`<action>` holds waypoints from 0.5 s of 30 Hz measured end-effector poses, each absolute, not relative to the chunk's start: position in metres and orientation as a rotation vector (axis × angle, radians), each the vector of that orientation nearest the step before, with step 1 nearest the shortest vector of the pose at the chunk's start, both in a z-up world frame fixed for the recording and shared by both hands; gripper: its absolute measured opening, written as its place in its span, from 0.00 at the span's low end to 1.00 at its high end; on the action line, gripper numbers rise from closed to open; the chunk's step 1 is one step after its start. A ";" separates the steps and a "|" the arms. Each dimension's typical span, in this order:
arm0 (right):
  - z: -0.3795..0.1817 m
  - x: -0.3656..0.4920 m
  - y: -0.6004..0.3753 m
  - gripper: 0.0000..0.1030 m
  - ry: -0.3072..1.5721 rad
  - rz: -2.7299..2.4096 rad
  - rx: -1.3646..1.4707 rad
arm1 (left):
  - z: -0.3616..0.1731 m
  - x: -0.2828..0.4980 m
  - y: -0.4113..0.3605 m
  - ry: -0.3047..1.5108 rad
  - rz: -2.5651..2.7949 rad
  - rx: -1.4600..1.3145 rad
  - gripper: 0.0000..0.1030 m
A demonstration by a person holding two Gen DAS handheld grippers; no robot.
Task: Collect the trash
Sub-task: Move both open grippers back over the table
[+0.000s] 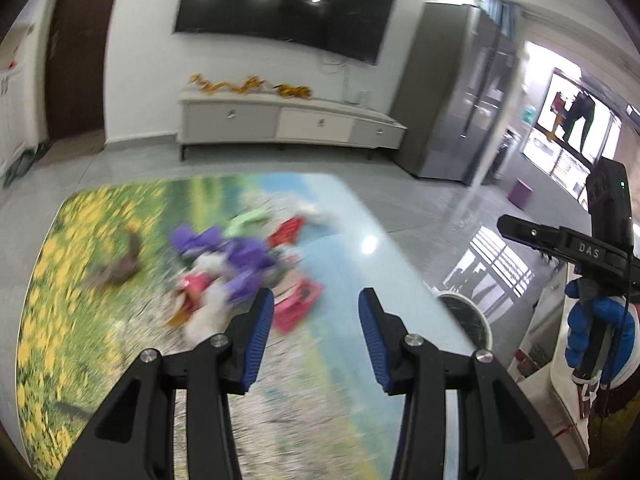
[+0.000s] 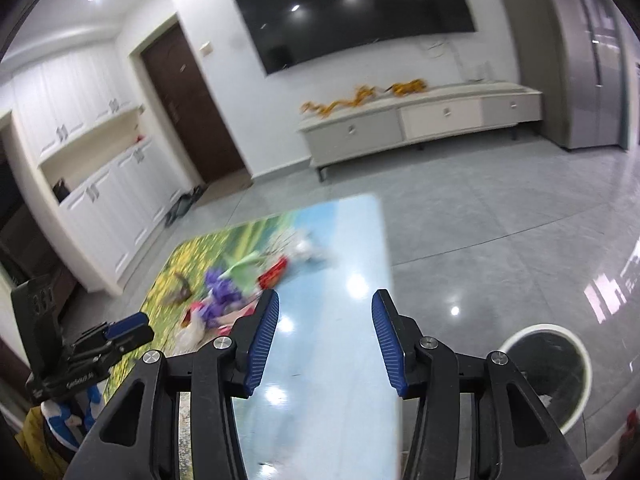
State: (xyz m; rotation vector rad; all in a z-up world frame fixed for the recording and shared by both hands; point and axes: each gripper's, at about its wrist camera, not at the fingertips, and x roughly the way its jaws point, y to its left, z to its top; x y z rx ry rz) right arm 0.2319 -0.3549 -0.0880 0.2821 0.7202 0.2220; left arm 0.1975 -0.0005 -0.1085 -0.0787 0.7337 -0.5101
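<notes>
Trash pile (image 1: 244, 264): one, blurred, centre of frame, uncountable;
Bin (image 2: 546, 376): one, lower right;
Left gripper (image 1: 316, 340): spread, empty;
Right gripper (image 2: 325, 338): spread, empty

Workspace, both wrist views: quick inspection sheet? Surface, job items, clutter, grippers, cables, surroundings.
Surface: glossy table with a printed flower landscape, blurred by motion.
Job's things: trash pile of purple, green, red and white wrappers on the table; white-rimmed bin on the floor beside the table.
Clutter: brown scrap apart from the pile.
Grippers: left gripper open, nothing between the pads; right gripper empty, jaws parted.
Cables: thin black cable at the right hand's grip.
Surroundings: wall TV, low cabinet, dark door, tiled floor.
</notes>
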 end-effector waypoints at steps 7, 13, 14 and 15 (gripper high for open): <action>-0.129 0.279 -0.290 0.47 0.849 0.318 0.219 | -0.161 0.216 0.040 0.819 -0.483 -0.085 0.41; -0.158 0.309 -0.260 0.47 0.926 0.365 0.190 | -0.179 0.230 0.039 0.854 -0.477 -0.078 0.41; -0.161 0.313 -0.256 0.47 0.936 0.372 0.188 | -0.180 0.233 0.039 0.858 -0.476 -0.079 0.41; -0.164 0.316 -0.253 0.47 0.943 0.379 0.187 | -0.183 0.238 0.039 0.866 -0.472 -0.079 0.41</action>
